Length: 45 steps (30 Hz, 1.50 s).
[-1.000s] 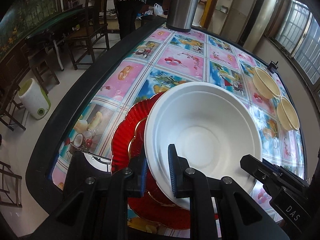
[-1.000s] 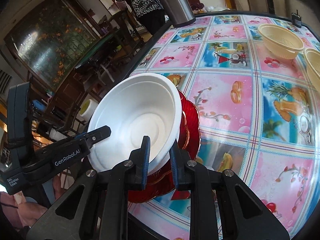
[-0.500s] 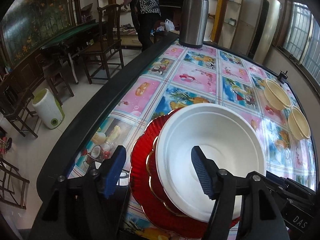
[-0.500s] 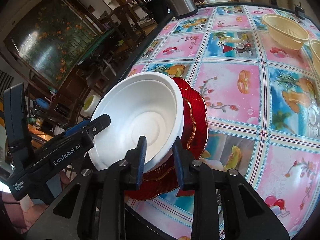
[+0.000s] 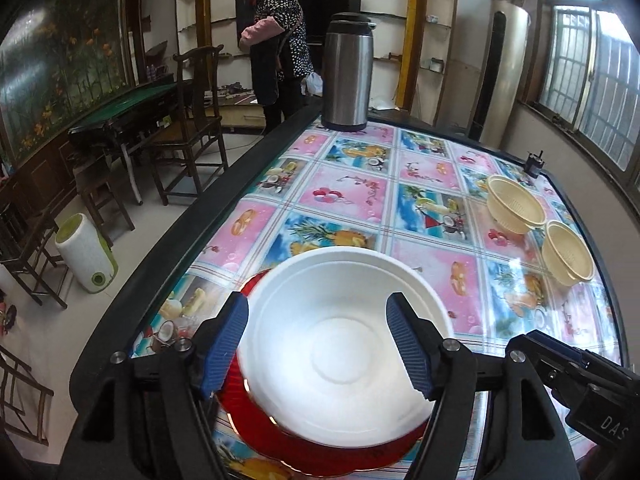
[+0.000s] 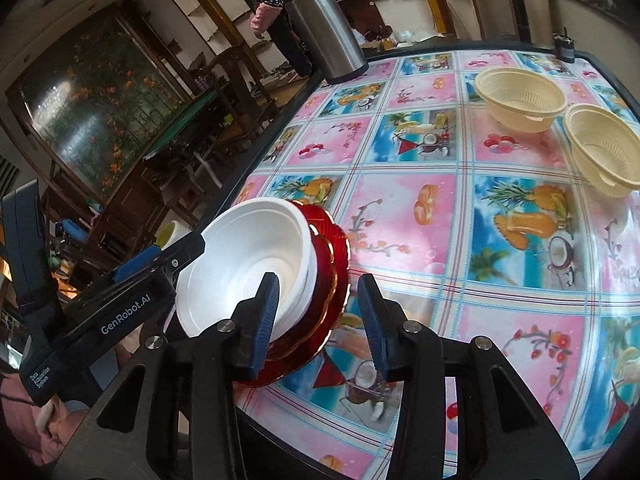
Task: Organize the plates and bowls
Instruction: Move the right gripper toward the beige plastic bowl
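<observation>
Resting on scalloped glossy red plates (image 5: 256, 420), smooth round white foam bowl (image 5: 340, 344); both ribbed-padded claws freshly parted, empty.

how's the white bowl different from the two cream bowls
The white bowl is smooth and solid; the cream bowls have slotted, strainer-like walls. The white bowl sits stacked on red plates near the table's edge; the cream bowls stand directly on the tablecloth, farther away, side by side. All three are upright and empty.
</observation>
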### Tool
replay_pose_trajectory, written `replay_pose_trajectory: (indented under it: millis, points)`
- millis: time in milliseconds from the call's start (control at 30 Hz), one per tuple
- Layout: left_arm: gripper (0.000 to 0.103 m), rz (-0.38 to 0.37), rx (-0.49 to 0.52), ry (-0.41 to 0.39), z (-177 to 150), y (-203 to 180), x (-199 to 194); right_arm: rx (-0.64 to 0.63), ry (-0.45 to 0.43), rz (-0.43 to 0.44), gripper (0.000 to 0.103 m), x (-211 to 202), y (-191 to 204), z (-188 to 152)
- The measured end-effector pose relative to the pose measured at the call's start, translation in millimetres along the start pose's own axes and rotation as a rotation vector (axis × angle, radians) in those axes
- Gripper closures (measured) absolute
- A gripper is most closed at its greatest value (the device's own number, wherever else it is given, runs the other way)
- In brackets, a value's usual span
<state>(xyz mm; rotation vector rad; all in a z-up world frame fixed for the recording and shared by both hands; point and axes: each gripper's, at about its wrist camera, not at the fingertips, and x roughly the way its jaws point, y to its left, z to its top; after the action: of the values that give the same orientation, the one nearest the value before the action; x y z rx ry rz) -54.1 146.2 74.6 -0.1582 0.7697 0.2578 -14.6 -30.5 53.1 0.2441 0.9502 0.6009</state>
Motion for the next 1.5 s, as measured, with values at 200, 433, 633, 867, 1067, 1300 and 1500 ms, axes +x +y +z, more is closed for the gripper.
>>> replay_pose_trajectory:
  millis: [200,433,633,867,1067,1300,1500]
  points:
    - [0.029,-0.037,0.058,-0.028,0,-36,-6,0.058,-0.045,-0.041,0.062,-24,-31,-2]
    - [0.029,-0.078,0.119,-0.027,-4,-74,-3,0.132,-0.087,-0.074,0.062,-44,-65,-5]
    - [0.029,-0.120,0.159,0.000,-5,-108,4,0.181,-0.107,-0.097,0.062,-55,-86,-7]
    - [0.029,-0.143,0.200,0.034,-2,-143,20,0.225,-0.123,-0.116,0.062,-63,-108,-6]
    - [0.029,-0.153,0.190,0.058,8,-161,37,0.260,-0.122,-0.131,0.062,-62,-129,2]
    - [0.029,-0.152,0.184,0.108,15,-177,65,0.287,-0.132,-0.153,0.062,-64,-154,19]
    - [0.029,-0.169,0.181,0.143,23,-200,85,0.341,-0.155,-0.216,0.062,-76,-191,38]
